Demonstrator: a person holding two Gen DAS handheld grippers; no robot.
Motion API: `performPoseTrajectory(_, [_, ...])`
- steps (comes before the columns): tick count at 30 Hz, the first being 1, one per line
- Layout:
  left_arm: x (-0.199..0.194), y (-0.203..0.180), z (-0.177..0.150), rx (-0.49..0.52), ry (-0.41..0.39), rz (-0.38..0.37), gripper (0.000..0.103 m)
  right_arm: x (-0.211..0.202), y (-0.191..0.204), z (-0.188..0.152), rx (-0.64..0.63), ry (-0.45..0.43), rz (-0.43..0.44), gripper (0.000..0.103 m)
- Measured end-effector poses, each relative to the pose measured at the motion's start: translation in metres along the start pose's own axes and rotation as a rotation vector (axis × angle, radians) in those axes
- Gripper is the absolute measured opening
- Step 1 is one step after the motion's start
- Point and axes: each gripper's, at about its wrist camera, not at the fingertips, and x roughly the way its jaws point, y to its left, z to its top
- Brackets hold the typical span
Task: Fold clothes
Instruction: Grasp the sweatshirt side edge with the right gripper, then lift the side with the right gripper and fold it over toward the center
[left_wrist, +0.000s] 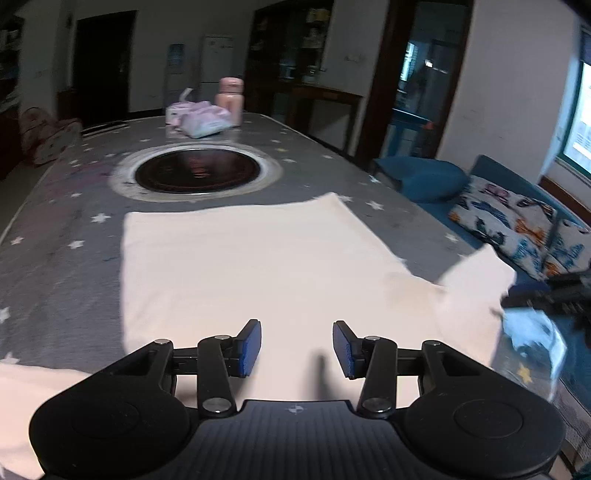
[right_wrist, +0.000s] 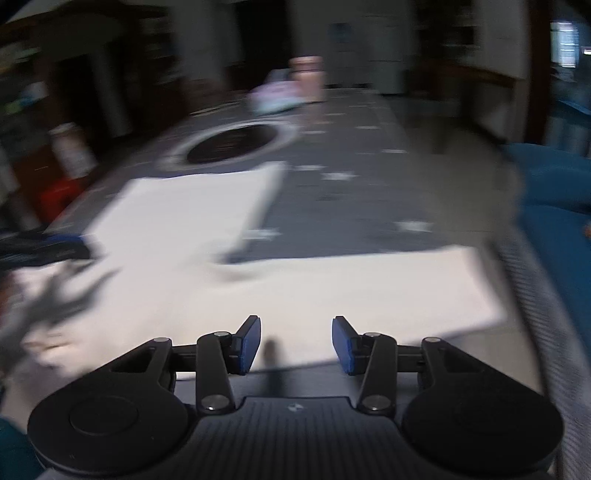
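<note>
A pale cream garment (left_wrist: 240, 266) lies spread flat on the grey star-print tablecloth (left_wrist: 55, 229), one sleeve (left_wrist: 476, 291) reaching toward the table's right edge. My left gripper (left_wrist: 297, 349) hovers over the garment's near part, open, nothing between its blue pads (left_wrist: 251, 347). In the left wrist view the right gripper (left_wrist: 550, 295) shows as a dark blur just beyond that sleeve. The right wrist view is motion-blurred: the right gripper (right_wrist: 295, 343) is open and empty above the garment's (right_wrist: 314, 291) near edge, and the left gripper (right_wrist: 40, 251) sits at the far left.
A round dark cooktop (left_wrist: 199, 173) is set into the table beyond the garment. Further back stand a pink bottle (left_wrist: 231, 98) and tissue packs (left_wrist: 201, 120). A blue sofa with a cushion (left_wrist: 424, 177) and patterned pillow (left_wrist: 517, 229) borders the table's right side.
</note>
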Motion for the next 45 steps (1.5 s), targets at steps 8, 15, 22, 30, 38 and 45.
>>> performPoseTrajectory(8, [0.001, -0.024, -0.006, 0.052, 0.019, -0.051, 0.049, 0.010, -0.075, -0.002, 0.251, -0.030, -0.201, 0.043])
performPoseTrajectory(15, [0.003, -0.036, -0.009, 0.080, 0.038, -0.073, 0.050, 0.023, -0.102, -0.009, 0.391, -0.046, -0.103, 0.036])
performPoseTrajectory(22, [0.005, -0.054, -0.011, 0.124, 0.052, -0.106, 0.050, 0.008, -0.102, -0.011, 0.393, -0.116, -0.103, 0.008])
performPoseTrajectory(30, [0.013, -0.080, -0.013, 0.188, 0.056, -0.174, 0.050, -0.037, -0.090, 0.015, 0.350, -0.255, -0.065, 0.005])
performPoseTrajectory(38, [0.026, -0.093, -0.019, 0.228, 0.082, -0.189, 0.050, -0.041, -0.080, 0.025, 0.321, -0.252, -0.060, 0.005])
performPoseTrajectory(45, [0.027, -0.096, -0.021, 0.231, 0.093, -0.191, 0.050, -0.043, -0.074, 0.024, 0.326, -0.274, -0.031, 0.005])
